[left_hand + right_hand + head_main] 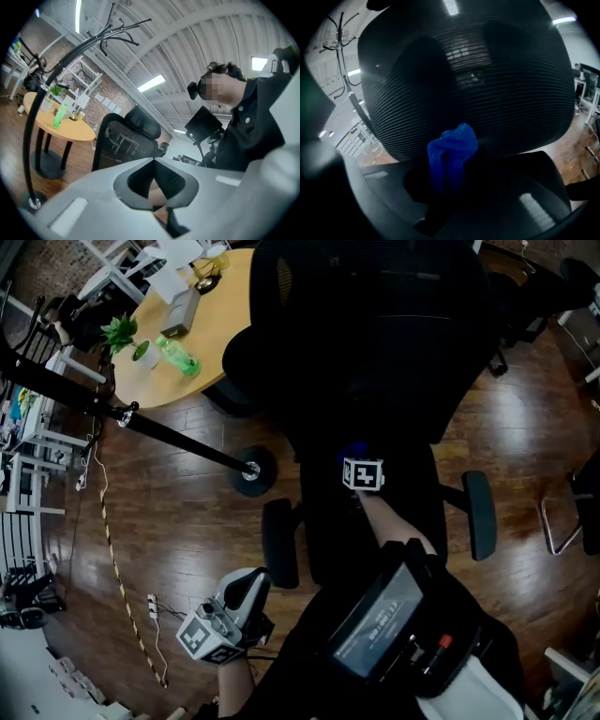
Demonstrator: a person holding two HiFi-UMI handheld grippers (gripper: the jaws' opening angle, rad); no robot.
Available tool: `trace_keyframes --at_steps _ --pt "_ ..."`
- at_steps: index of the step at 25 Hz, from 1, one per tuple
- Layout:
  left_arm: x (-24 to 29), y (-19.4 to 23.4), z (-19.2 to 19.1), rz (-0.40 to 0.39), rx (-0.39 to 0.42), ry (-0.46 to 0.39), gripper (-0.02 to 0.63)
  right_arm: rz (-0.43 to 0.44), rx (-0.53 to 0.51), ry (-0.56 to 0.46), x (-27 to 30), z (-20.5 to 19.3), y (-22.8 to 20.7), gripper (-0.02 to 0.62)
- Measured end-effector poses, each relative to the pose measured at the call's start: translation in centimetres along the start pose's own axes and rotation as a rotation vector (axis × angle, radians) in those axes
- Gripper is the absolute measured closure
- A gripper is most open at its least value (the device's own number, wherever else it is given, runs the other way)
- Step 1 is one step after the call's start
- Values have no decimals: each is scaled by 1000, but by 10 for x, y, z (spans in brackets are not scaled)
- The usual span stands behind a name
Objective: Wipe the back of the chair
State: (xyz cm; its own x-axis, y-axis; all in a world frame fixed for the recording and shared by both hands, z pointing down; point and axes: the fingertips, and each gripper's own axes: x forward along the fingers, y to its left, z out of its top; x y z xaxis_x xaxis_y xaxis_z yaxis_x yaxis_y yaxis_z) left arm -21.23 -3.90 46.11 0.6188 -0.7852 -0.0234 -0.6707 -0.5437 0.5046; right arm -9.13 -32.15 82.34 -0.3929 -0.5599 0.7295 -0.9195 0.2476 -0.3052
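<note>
The black mesh office chair (375,352) stands right in front of me, its back seen from above. Its ribbed mesh back (478,75) fills the right gripper view. My right gripper (359,465) is up against the lower part of that back, shut on a bunched blue cloth (451,152) that pokes out past the jaws and touches the mesh. The cloth shows as a small blue patch (354,450) in the head view. My left gripper (230,615) hangs low at my left side, away from the chair, jaws shut and holding nothing (153,161). The chair (123,140) shows beyond it.
A round wooden table (202,343) with a green bottle (178,357) and a small plant (120,334) stands at the back left. A black coat stand (178,442) has its base (251,471) beside the chair. Cables (122,587) run over the wooden floor; other chairs stand at right.
</note>
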Motion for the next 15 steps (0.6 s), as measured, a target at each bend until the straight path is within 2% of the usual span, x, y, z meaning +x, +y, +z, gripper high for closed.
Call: trace_keyframes --at_steps 3,6,9,12,15 --pt "-30 4 5 56 18 -26 612 94 -49 70 12 -21 61 566" --pt "-49 7 11 77 24 -42 612 169 -129 11 15 -17 102 566" --pt "-57 16 11 81 26 -60 612 337 -174 -71 9 0 154 566" --pt "-53 16 16 45 35 -66 612 491 -166 -181 -38 35 195 566" --pt "-25 1 32 -37 48 -99 612 661 -193 -294 -125 72 213 566"
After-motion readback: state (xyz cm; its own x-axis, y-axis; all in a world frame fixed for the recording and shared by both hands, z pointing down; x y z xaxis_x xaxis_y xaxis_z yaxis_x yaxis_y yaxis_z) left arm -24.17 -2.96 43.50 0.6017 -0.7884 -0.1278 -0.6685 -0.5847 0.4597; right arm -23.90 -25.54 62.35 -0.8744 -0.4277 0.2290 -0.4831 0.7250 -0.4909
